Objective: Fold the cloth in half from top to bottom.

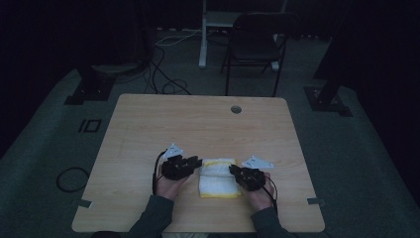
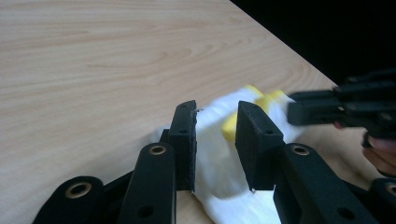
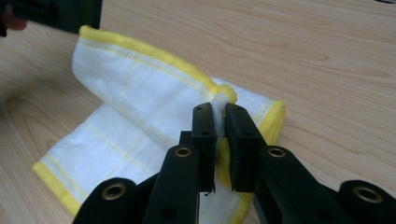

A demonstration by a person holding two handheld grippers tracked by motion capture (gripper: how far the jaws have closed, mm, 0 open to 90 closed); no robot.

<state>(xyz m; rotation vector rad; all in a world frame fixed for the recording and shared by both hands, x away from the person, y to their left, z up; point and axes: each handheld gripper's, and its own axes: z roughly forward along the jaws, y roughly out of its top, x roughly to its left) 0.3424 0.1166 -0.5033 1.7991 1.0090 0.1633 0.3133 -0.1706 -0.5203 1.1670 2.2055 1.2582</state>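
Currently your right gripper [image 3: 220, 140] is clamped on the folded edge of the white, yellow-trimmed cloth [image 1: 217, 177] near the table's [image 1: 198, 124] front edge. Your left gripper [image 2: 215, 144] straddles the opposite edge with jaws parted, unclamped. Folding appears partly done; flattening remains.

The cloth [image 3: 140, 93], left of centre in the frame, was white with yellow edging and thin yellow grid lines; the table [image 3: 303, 42] was pale woodgrain, both grippers black.
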